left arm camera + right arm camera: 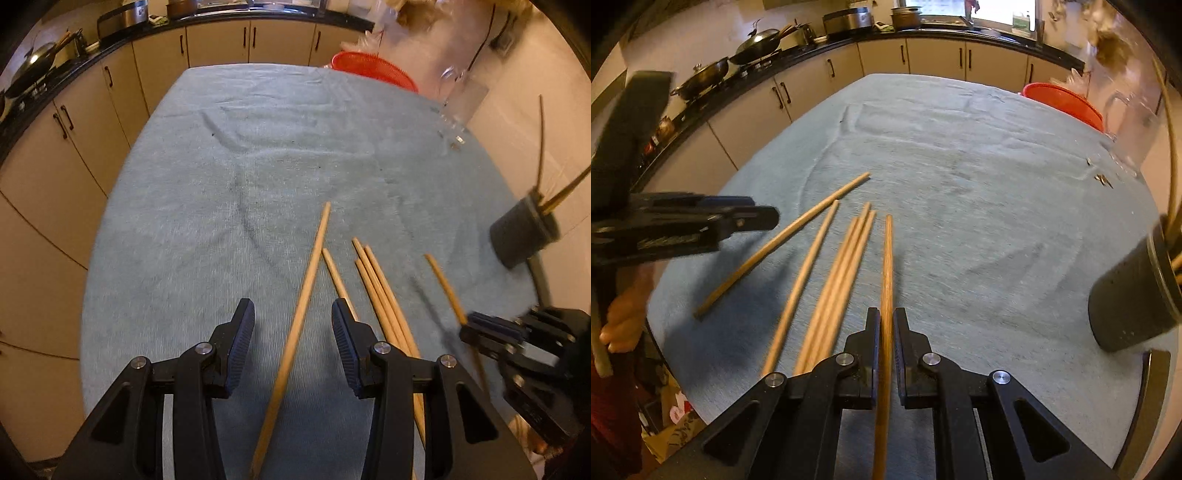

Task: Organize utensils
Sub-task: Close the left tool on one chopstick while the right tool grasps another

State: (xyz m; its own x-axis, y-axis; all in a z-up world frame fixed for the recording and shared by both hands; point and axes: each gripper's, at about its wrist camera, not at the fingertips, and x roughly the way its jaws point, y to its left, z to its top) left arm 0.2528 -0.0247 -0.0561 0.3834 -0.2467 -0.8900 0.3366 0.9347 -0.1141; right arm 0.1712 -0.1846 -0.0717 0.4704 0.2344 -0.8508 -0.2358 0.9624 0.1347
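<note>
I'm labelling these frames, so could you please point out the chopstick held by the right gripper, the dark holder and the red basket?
held chopstick (887,258), right wrist view, mid-shaft ahead of the fingers.
dark holder (1126,295), right wrist view, side wall.
red basket (373,68), left wrist view, mesh wall.

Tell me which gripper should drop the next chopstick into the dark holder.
Right. The right gripper is already shut on a chopstick, and the holder sits on its side of the table. The left gripper is open, straddling a chopstick lying on the cloth.
</note>
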